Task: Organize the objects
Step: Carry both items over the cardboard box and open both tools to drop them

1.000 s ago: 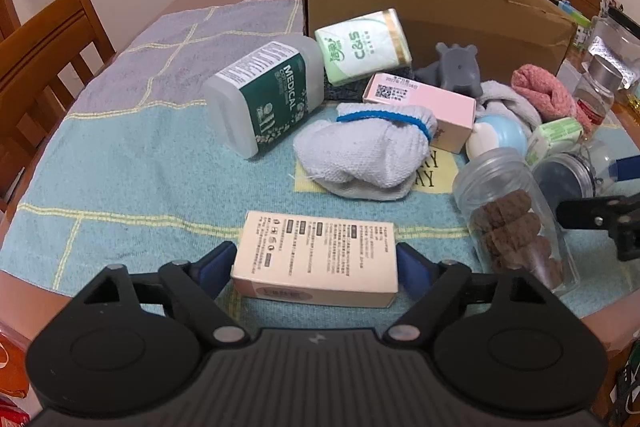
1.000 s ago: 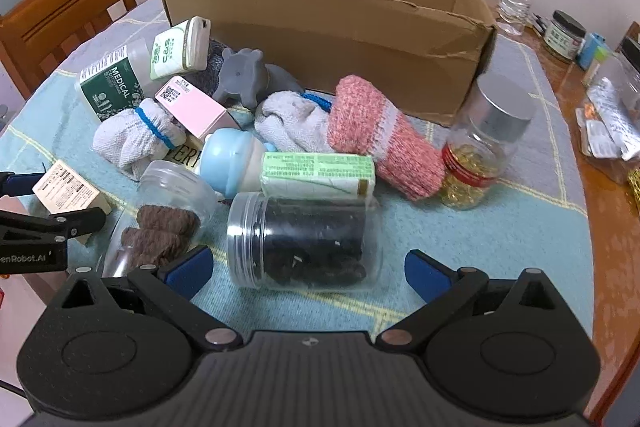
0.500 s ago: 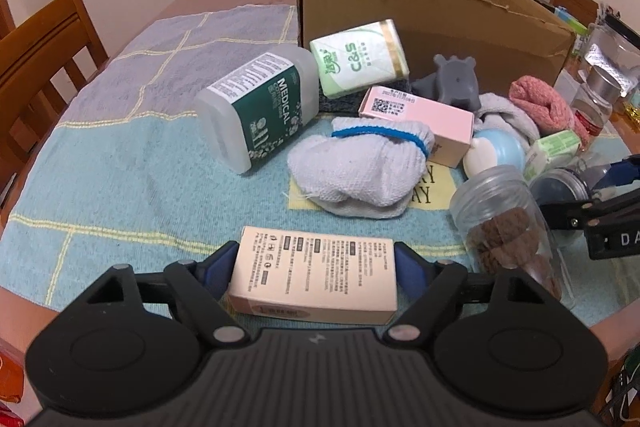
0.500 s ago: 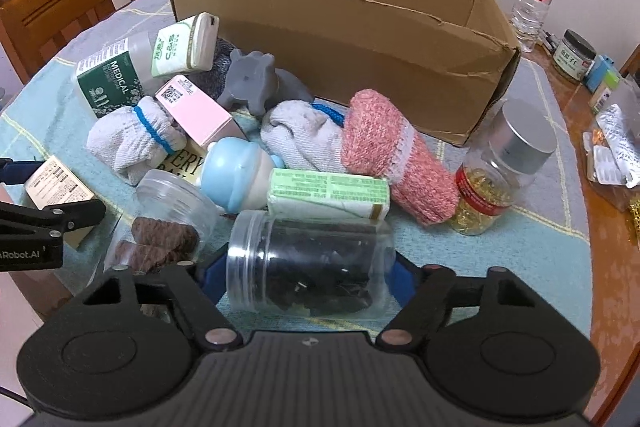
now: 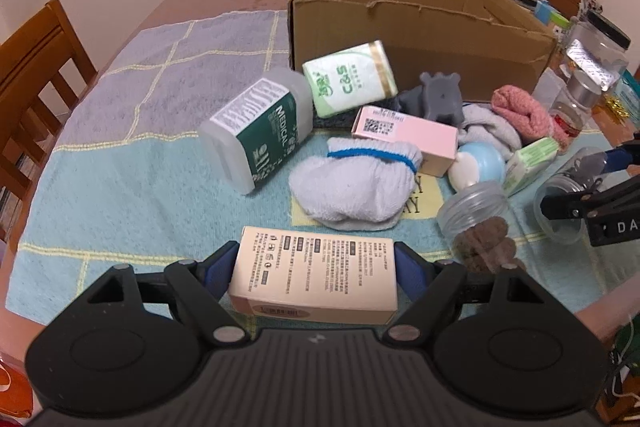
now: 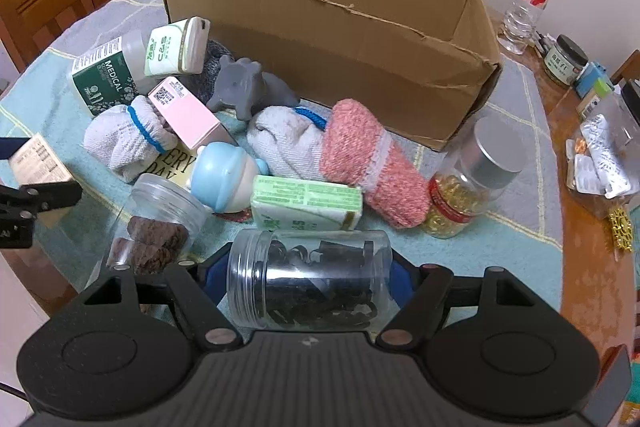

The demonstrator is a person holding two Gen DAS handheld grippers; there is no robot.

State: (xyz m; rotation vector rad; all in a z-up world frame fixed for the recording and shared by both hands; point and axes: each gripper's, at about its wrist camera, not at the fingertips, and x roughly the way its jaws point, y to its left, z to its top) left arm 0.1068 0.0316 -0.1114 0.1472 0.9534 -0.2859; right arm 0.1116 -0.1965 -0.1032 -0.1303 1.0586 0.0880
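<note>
So the left gripper (image 5: 316,269) has the cream-coloured cardboard carton with black print (image 5: 316,273) sitting crosswise right between its two blue pads (image 5: 216,269), one pad pressed on each short end, so it's clamped on that box at a medium spread. The box looks lifted a bit clear of the light blue and grey checked tablecloth (image 5: 132,187), near the table's front edge. The right gripper (image 6: 310,279) is doing the same thing with the clear plastic jar full of black bits (image 6: 308,281): the jar lies on its side across the jaws, with the mouth end against the left pad and the base against the right one, both blue pads hugging it, so it's gripped too, about half spread. Whether that jar is off the cloth yet, I honestly can't tell. Just beside it on the left lies another clear jar with brown lumps inside (image 6: 154,223), tipped over and untouched. Behind them is the usual pile: a light green packet (image 6: 306,201), a pale blue and white bottle (image 6: 222,177), a rolled pink knitted sock (image 6: 372,163), a white sock bundle with a blue band (image 5: 356,183), and a pink carton (image 5: 404,135). The big open brown cardboard box (image 6: 328,39) stands at the back of the table, well apart from both grippers.
</note>
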